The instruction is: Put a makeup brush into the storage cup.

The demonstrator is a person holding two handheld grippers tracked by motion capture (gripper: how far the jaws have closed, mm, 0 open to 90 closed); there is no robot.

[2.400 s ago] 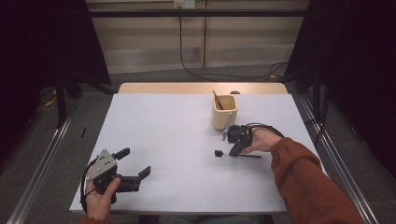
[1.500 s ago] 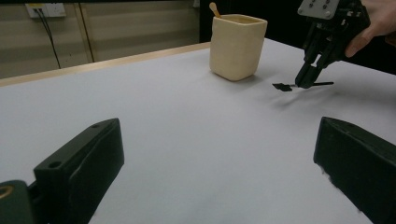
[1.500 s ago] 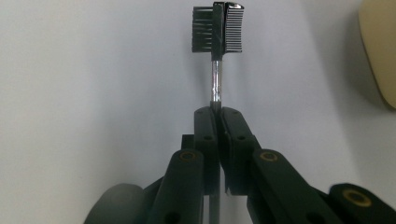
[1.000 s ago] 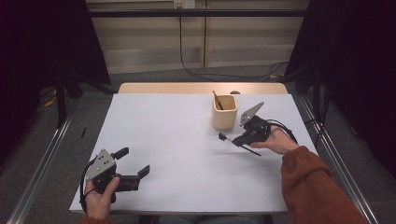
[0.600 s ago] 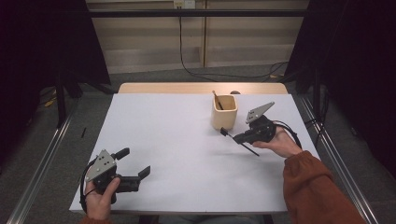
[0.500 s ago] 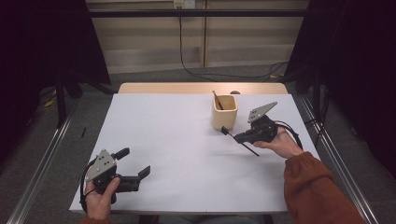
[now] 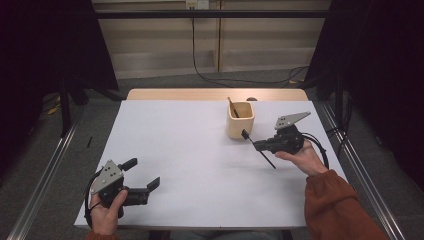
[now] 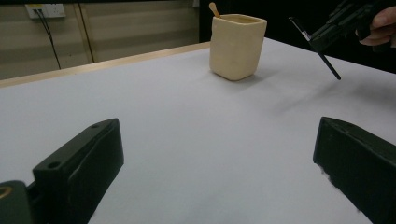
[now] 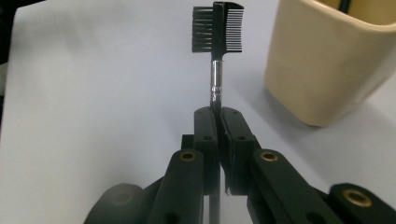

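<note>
My right gripper (image 7: 257, 145) is shut on the thin black handle of a small brush-and-comb tool (image 7: 267, 160), held above the white table right of the cream cup (image 7: 240, 120). In the right gripper view the jaws (image 9: 218, 114) pinch the handle, and the tool's head (image 9: 218, 28) points up and away beside the cup (image 9: 327, 65). A wooden stick (image 7: 232, 106) stands in the cup. My left gripper (image 7: 142, 174) rests near the front left edge, open with nothing between its jaws (image 8: 219, 140). Its view shows the cup (image 8: 236, 46) and the held tool (image 8: 322, 58) farther off.
The white sheet (image 7: 190, 150) covers the table, with a wooden strip (image 7: 200, 94) along its far edge. Metal rails (image 7: 365, 170) run along both sides. Cables (image 7: 210, 75) lie on the floor beyond the table.
My right gripper has lifted the tool off the table and carried it right and slightly up, its head now tilted toward the cup. The left gripper has stayed put.
</note>
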